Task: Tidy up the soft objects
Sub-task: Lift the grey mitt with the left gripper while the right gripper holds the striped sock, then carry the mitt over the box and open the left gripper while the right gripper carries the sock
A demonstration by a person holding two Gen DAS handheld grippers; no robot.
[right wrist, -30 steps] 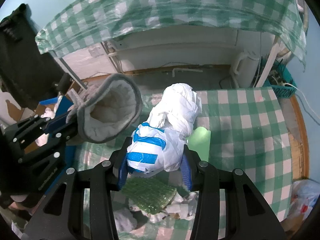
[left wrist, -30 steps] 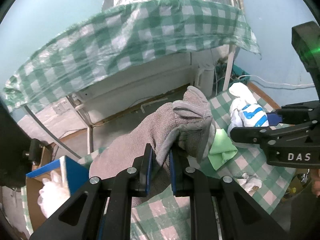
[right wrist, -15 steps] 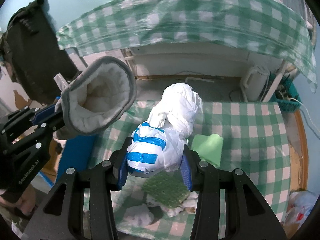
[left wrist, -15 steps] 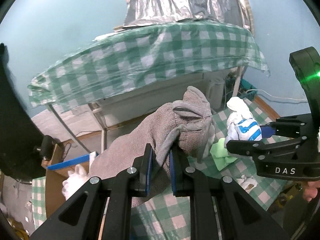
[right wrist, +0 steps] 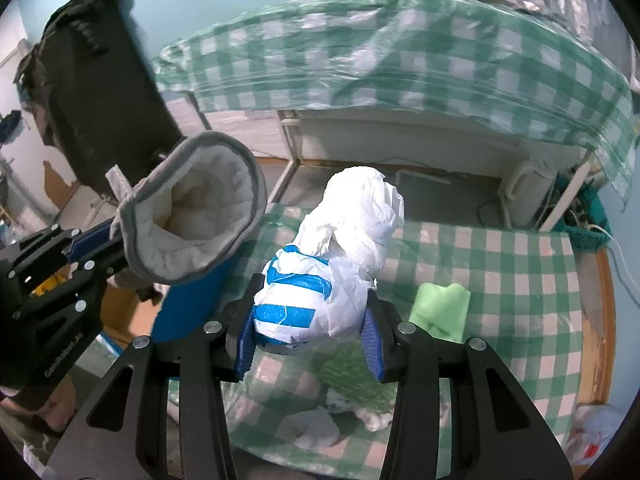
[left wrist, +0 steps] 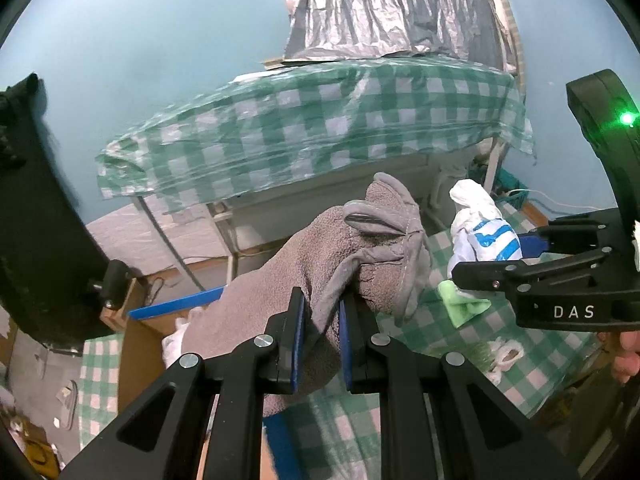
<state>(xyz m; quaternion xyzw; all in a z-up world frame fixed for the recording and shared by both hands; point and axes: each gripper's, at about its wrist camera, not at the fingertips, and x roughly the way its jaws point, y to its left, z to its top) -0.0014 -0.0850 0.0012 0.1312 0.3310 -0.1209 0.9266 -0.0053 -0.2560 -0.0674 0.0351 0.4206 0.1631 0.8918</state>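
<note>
Left wrist view: left gripper (left wrist: 322,334) clamps a grey glove (left wrist: 320,264); right gripper (right wrist: 310,340) squeezes a white taped bundle (right wrist: 332,276), both raised over the checked table (right wrist: 500,260), green foam (right wrist: 442,310) below.

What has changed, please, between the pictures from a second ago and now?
Both grippers have risen, carrying their loads up from the checked table. Unchanged: the left gripper stays shut on the grey glove, the right gripper on the white taped bundle; the green foam lies where it was.

cluttered home room: checked tablecloths (left wrist: 320,128), cardboard box (left wrist: 136,344).
</note>
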